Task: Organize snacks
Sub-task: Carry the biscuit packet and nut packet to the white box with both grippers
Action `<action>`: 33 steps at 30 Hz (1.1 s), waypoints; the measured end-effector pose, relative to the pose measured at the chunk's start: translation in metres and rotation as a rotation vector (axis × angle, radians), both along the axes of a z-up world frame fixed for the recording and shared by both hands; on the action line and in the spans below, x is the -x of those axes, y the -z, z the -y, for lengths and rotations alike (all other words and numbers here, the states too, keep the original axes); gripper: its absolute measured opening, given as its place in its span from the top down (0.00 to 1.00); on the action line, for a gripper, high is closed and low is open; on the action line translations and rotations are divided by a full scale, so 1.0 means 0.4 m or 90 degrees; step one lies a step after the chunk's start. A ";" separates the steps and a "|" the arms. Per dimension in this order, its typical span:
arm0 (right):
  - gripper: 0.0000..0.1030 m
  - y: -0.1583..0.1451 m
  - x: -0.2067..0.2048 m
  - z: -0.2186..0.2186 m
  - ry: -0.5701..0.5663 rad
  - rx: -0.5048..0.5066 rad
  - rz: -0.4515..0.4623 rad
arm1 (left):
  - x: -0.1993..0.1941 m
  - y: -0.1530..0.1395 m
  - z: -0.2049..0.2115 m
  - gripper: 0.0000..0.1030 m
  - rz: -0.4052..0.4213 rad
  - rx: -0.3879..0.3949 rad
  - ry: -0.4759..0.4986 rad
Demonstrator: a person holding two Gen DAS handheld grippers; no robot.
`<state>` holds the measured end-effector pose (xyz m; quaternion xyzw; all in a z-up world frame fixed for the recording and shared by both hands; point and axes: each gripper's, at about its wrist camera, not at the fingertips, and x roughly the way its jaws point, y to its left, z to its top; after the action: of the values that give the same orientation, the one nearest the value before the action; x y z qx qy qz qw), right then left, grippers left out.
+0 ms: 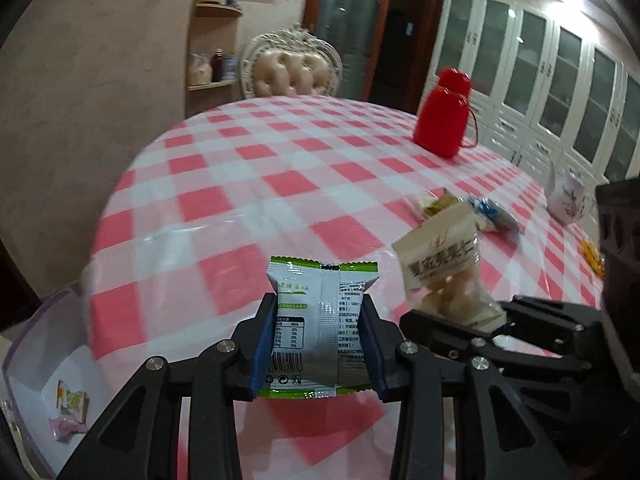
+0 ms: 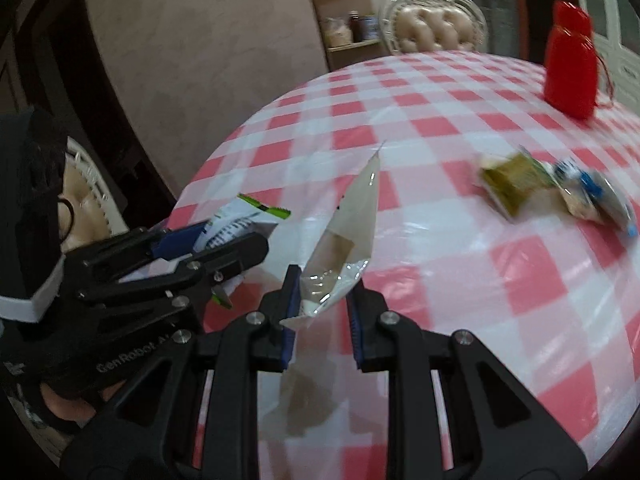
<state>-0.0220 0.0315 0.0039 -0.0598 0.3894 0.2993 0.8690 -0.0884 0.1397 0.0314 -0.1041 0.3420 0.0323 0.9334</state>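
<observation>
checked tablecloth [image 1: 240,184]: we hold two packets; left gripper [image 1: 318,336] clamps green-white packet [image 1: 320,320], right gripper [image 2: 322,316] clamps cream pouch [image 2: 348,240]; clear bin [image 1: 28,364] off the table's near-left edge, nearer our left gripper.

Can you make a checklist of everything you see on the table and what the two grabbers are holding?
Surface: round table with red-and-white checked plastic cloth.
Job's things: green-and-white foil snack packet; cream-and-clear snack bag; loose wrapped snacks; clear plastic box holding small sweets, at the table's near edge.
Clutter: red plastic bottle; white floral teapot.
Grippers: left gripper grips the foil packet; right gripper grips the clear bag.
Cables: nothing seen.
Surroundings: cream tufted chair, wooden shelves, white cabinets.
</observation>
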 end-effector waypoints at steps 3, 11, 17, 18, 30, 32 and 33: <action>0.75 0.013 0.002 -0.044 -0.021 0.001 -0.011 | 0.028 -0.008 -0.039 0.61 0.008 -0.003 -0.022; 0.75 0.024 0.028 -0.161 -0.076 0.005 -0.010 | 0.110 0.013 -0.169 0.61 0.007 -0.004 -0.095; 0.75 0.040 0.051 -0.263 -0.141 -0.015 -0.039 | 0.188 0.021 -0.279 0.61 0.012 0.000 -0.160; 0.75 0.044 0.056 -0.284 -0.153 -0.017 -0.047 | 0.195 0.025 -0.299 0.61 0.011 0.000 -0.171; 0.75 0.087 0.163 -0.493 -0.270 0.049 -0.038 | 0.251 0.104 -0.461 0.61 -0.040 -0.019 -0.279; 0.75 0.096 0.168 -0.518 -0.281 0.061 -0.042 | 0.259 0.113 -0.485 0.61 -0.047 -0.025 -0.296; 0.75 0.100 0.169 -0.529 -0.284 0.068 -0.043 | 0.263 0.120 -0.500 0.61 -0.054 -0.026 -0.306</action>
<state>-0.0896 0.2432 -0.0362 -0.1801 0.4109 0.4650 0.7632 -0.1935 0.3395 -0.0165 -0.1621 0.3454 0.2646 0.8856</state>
